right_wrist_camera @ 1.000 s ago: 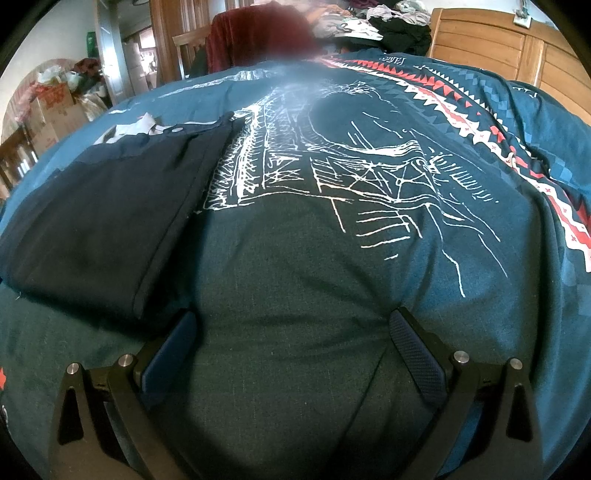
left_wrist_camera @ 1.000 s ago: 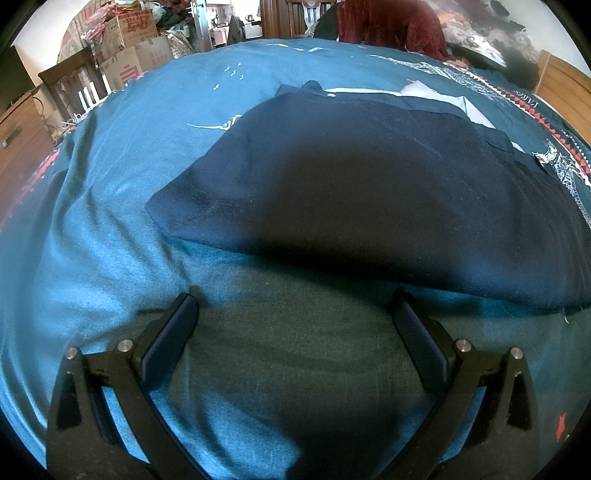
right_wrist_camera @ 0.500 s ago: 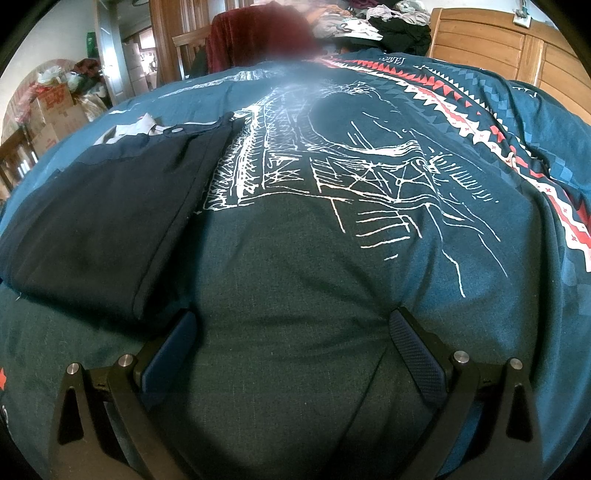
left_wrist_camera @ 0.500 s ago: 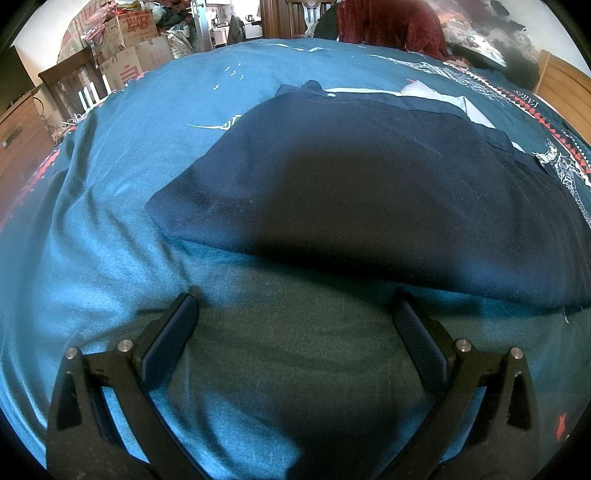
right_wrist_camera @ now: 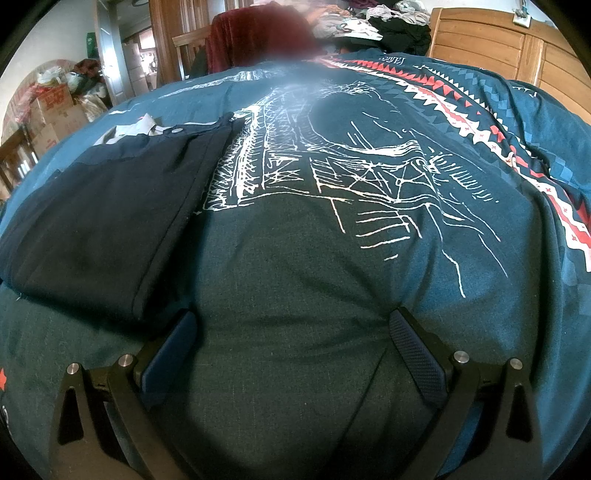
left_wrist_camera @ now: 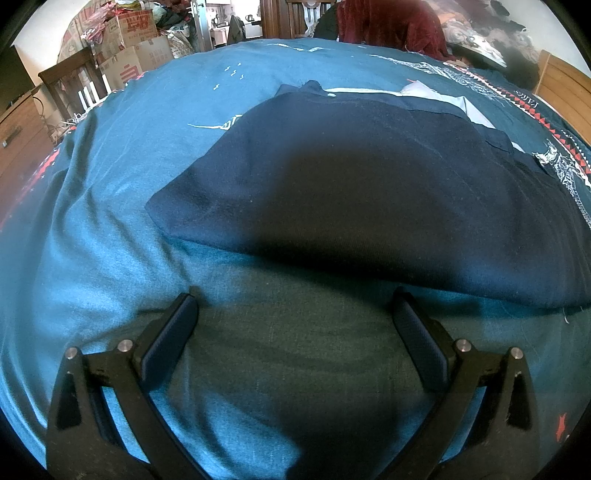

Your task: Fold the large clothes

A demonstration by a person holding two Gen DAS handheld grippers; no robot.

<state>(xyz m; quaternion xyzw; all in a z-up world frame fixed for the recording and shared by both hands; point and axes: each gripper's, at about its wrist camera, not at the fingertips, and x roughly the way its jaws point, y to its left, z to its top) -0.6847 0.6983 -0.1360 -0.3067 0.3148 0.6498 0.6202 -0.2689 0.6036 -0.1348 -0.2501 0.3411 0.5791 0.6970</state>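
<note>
Garment: a dark navy garment [left_wrist_camera: 369, 192] lies folded flat on the bedspread [left_wrist_camera: 110, 229], towards the bed's left half; grey-white fabric [left_wrist_camera: 436, 96] peeks out at its far edge.
Hidden or unclear: the garment's right end runs out of the left wrist view and its left end out of the right wrist view; a dark shadow covers its near middle, so creases there are hard to read; what type of garment it is cannot be told.
Left gripper [left_wrist_camera: 295, 317]: fingers spread wide, empty, low over the bedspread just short of the garment's near edge.
Right gripper [right_wrist_camera: 291, 332]: fingers spread wide, empty, over bare bedspread; its left finger [right_wrist_camera: 170, 350] sits just beside the garment's near right corner, contact unclear.
Bedspread: teal with a white line print [right_wrist_camera: 332, 155] and a red-and-white zigzag band [right_wrist_camera: 461, 107] near the right edge.
Surroundings: cardboard boxes [left_wrist_camera: 133, 44] beyond the far left corner; a dark red cloth [right_wrist_camera: 258, 37] on a chair at the far edge; a wooden headboard [right_wrist_camera: 498, 44] on the right with piled clothes [right_wrist_camera: 388, 18].
</note>
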